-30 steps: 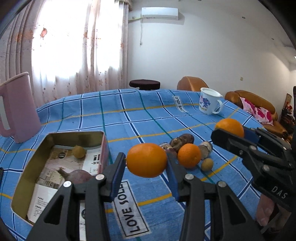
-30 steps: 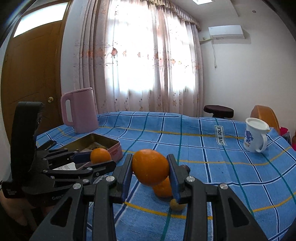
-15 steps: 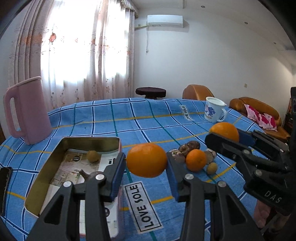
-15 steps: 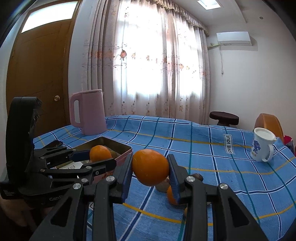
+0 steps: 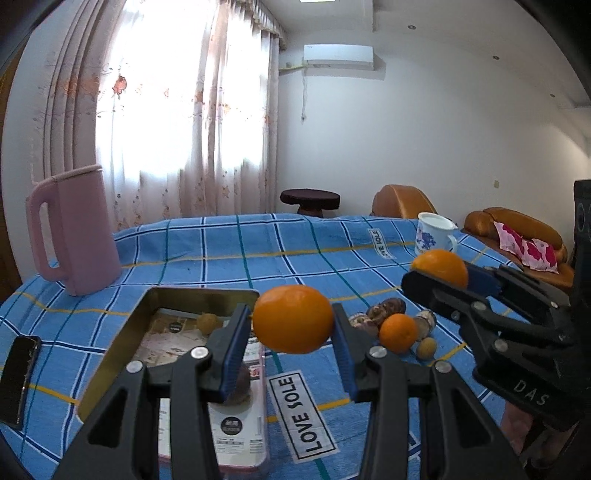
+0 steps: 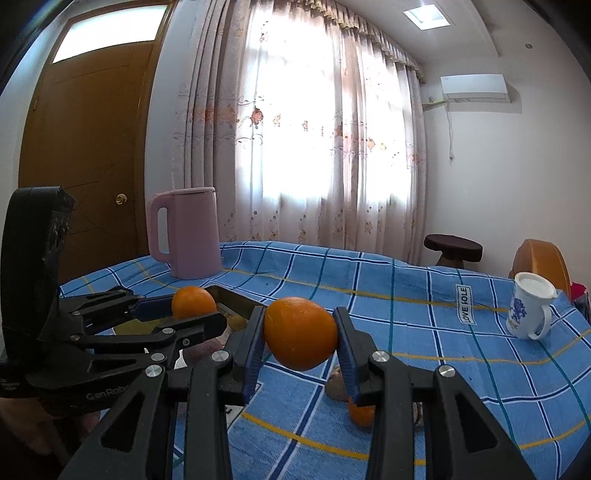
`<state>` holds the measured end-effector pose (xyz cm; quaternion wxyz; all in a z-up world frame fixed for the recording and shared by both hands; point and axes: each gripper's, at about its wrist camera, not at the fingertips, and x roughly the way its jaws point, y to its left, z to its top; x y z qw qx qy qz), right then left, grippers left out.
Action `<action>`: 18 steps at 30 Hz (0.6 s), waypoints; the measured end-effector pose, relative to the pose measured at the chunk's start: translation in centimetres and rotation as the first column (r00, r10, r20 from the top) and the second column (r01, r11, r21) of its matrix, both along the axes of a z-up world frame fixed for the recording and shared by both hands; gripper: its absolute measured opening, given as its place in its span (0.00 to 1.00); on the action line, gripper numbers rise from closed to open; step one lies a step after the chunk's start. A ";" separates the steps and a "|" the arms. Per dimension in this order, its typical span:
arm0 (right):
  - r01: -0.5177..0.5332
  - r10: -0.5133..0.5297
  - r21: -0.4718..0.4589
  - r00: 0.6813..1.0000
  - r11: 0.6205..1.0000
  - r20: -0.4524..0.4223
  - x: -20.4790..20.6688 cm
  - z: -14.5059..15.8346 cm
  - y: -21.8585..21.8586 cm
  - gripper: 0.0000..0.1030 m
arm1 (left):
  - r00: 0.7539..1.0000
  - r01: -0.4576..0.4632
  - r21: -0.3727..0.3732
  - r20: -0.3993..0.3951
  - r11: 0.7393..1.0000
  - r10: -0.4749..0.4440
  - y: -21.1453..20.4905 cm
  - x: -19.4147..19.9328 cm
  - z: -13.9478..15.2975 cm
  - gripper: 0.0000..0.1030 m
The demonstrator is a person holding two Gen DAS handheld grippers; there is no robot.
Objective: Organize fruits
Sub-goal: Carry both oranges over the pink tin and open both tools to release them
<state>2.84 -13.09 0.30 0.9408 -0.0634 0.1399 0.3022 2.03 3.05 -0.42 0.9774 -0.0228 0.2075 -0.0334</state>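
Left gripper (image 5: 293, 325) clamped on an orange (image 5: 293, 318) above tin (image 5: 110, 354) right edge; right gripper (image 6: 300, 338) clamped on another orange (image 6: 300, 333).

Bright daylight through sheer curtains (image 5: 159, 110), blown out to white at eleven o'clock in the left wrist view, at twelve in the right. Recessed ceiling light (image 6: 426, 17) at one o'clock. Soft shadows, sharp focus throughout. Strong fisheye bending, black vignette at corners.

Sunlit curtains (image 6: 314, 147) hang between a wooden door (image 6: 92, 147) and white wall (image 5: 424, 140).
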 end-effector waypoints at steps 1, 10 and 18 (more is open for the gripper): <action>-0.005 0.005 -0.001 1.000 1.000 0.004 0.0 0.1 0.2 0.37 | 1.000 -0.003 -0.003 0.002 1.000 0.003 0.2 -0.1 0.1 0.44; -0.056 0.057 -0.023 0.998 0.998 0.019 -0.2 0.7 3.0 0.37 | 0.999 -0.050 -0.028 0.010 0.998 0.051 2.6 -0.7 0.3 0.44; -0.101 0.102 -0.048 0.995 0.994 0.014 -0.3 0.7 5.5 0.37 | 0.995 -0.096 -0.059 0.005 0.994 0.097 5.5 -1.2 0.0 0.44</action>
